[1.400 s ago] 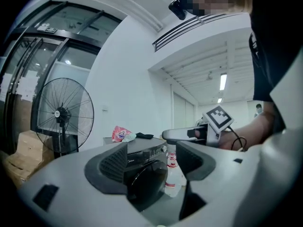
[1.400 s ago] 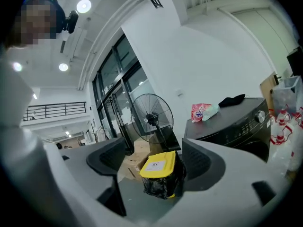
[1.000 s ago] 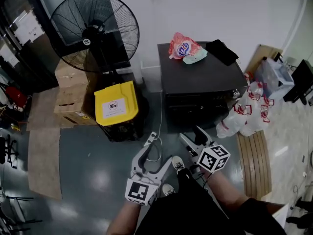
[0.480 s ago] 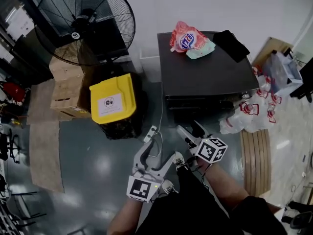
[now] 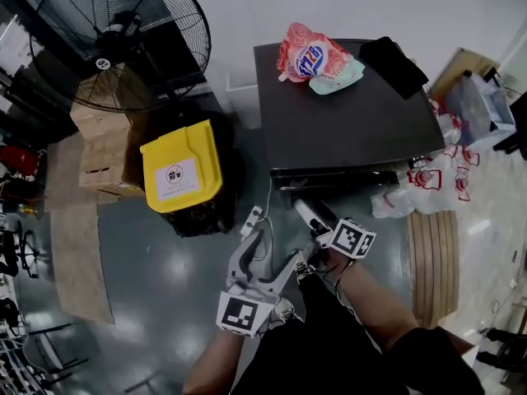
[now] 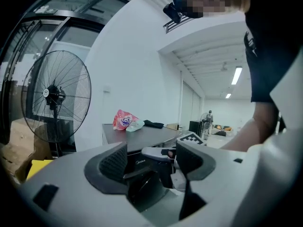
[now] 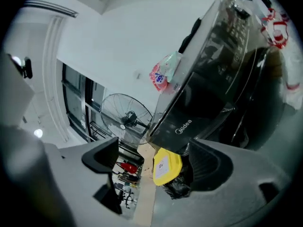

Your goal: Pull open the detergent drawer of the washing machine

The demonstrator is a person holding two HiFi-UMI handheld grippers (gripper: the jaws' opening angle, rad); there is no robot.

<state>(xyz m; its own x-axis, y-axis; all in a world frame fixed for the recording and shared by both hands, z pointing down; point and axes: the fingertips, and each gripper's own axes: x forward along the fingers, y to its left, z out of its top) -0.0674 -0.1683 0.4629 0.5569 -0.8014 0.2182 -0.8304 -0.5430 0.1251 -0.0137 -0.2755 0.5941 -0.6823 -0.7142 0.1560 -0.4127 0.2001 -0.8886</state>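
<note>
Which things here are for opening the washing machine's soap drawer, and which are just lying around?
For the job: washing machine; right gripper, jaws just opened wider, nothing between them; left gripper, open and empty.

Just lying about: pink bag and black cloth on the machine, fan, yellow-lidded bin, cardboard boxes.

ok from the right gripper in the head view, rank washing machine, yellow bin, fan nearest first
1. Washing machine, just ahead of the right gripper, whose empty jaws have just been opening.
2. Yellow-lidded bin, left.
3. Standing fan, far left.
</note>
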